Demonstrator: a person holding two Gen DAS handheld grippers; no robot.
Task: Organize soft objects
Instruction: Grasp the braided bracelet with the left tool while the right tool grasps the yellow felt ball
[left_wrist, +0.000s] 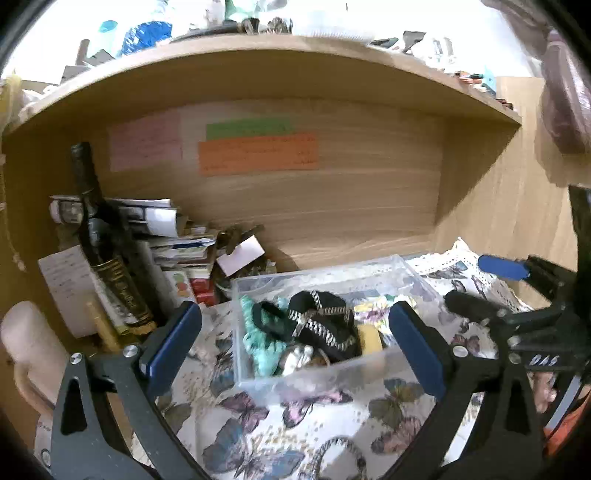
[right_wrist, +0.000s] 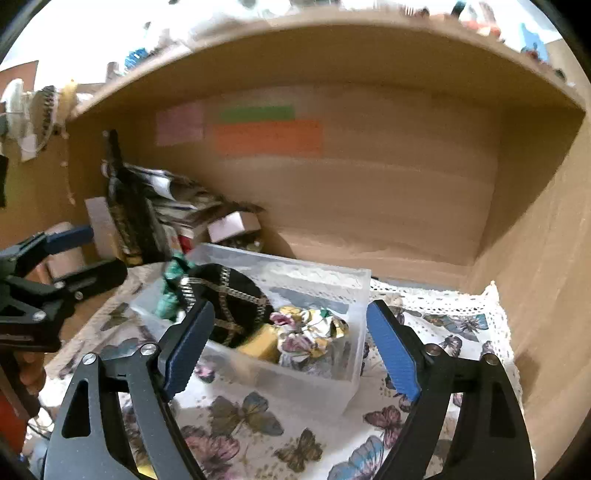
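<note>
Both the left gripper (left_wrist: 295, 343) and right gripper (right_wrist: 291, 347) gape empty before the clear plastic box (left_wrist: 369, 373) of soft items, mid-tabletop (left_wrist: 314, 424)

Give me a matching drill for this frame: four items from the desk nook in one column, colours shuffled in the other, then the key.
Things:
1. storage bin
2. tall bottle
3. lower wide note on the back panel
4. crumpled fabric at the bin's left end

Colours:
A. orange
B. teal green
C. clear, see-through
D. dark with gold print

Pairs: 1-C, 2-D, 3-A, 4-B
</note>
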